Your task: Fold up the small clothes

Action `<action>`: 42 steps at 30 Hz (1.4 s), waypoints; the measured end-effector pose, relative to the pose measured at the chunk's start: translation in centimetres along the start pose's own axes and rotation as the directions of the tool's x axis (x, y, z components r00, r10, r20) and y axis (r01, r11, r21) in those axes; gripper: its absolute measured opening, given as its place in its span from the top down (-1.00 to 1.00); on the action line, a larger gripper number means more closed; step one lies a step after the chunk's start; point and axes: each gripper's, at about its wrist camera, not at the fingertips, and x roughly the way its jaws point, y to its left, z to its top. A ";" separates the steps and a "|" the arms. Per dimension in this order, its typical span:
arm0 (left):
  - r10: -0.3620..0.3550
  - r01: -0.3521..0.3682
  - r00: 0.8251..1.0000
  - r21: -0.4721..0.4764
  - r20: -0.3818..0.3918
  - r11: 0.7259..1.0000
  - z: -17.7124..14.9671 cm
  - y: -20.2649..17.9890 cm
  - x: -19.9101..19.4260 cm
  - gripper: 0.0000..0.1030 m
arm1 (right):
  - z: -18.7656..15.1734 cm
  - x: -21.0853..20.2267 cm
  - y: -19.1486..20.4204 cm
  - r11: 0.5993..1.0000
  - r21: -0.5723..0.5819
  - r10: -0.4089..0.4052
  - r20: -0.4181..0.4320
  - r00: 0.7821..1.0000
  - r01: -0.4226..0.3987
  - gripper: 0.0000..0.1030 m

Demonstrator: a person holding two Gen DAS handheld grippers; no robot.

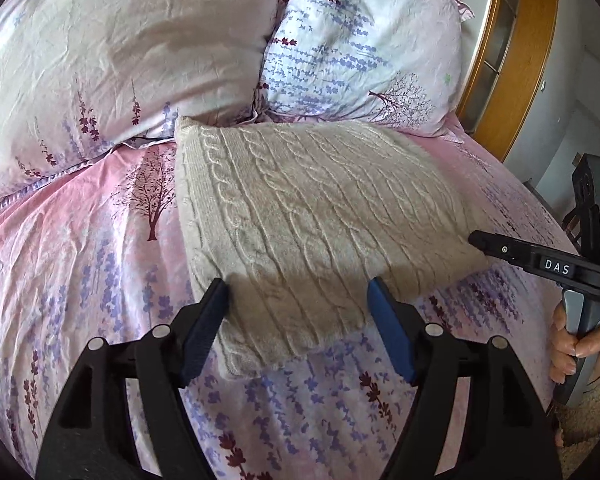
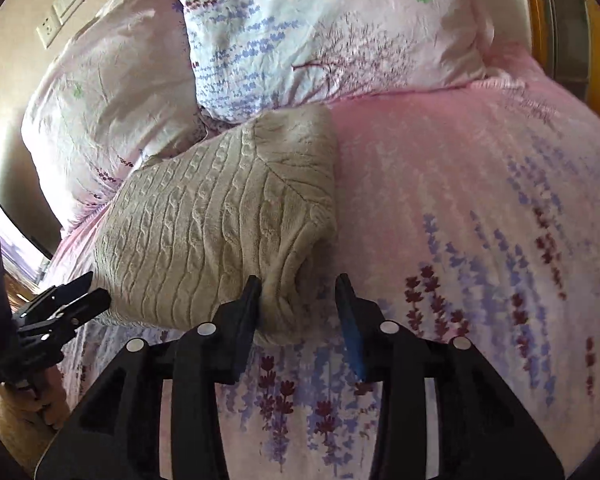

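A beige cable-knit sweater (image 1: 316, 216) lies folded into a thick rectangle on the bed; it also shows in the right wrist view (image 2: 220, 232). My left gripper (image 1: 298, 304) is open, its blue-padded fingers either side of the sweater's near edge. My right gripper (image 2: 298, 300) is open at the sweater's right corner, the left finger touching the knit. The right gripper also shows in the left wrist view (image 1: 476, 240), tip at the sweater's right edge. The left gripper shows in the right wrist view (image 2: 92, 292), at the sweater's left edge.
The bed has a pink sheet (image 1: 80, 272) printed with purple flowers and trees. Two large pillows (image 1: 120, 52) (image 1: 364, 48) lie just behind the sweater. A wooden door frame (image 1: 516, 60) stands beyond the bed on the right. A wall socket (image 2: 50, 28) is at the far left.
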 end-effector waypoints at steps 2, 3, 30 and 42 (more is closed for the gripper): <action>0.014 -0.014 1.000 -0.026 0.023 1.000 -0.5 0.5 -1.4 -0.65 | 0.1 -1.7 -0.2 0.999 -0.018 -0.046 0.045 0.998 0.047 -0.24; 0.033 -0.031 0.999 -0.039 0.032 0.999 -0.8 0.8 -2.0 -0.72 | 0.1 -2.3 -0.3 0.998 -0.022 -0.064 0.065 0.996 0.066 -0.29; 0.303 -0.321 0.942 -0.121 -0.145 0.939 -4.9 -0.1 -1.1 -0.96 | -5.3 -1.7 4.6 0.955 -0.191 -0.231 -0.003 0.973 0.226 -0.97; 0.313 -0.330 0.938 -0.110 -0.151 0.937 -5.0 -0.1 -0.8 -0.97 | -5.6 -0.8 4.9 0.951 -0.206 -0.242 -0.034 0.970 0.230 -0.97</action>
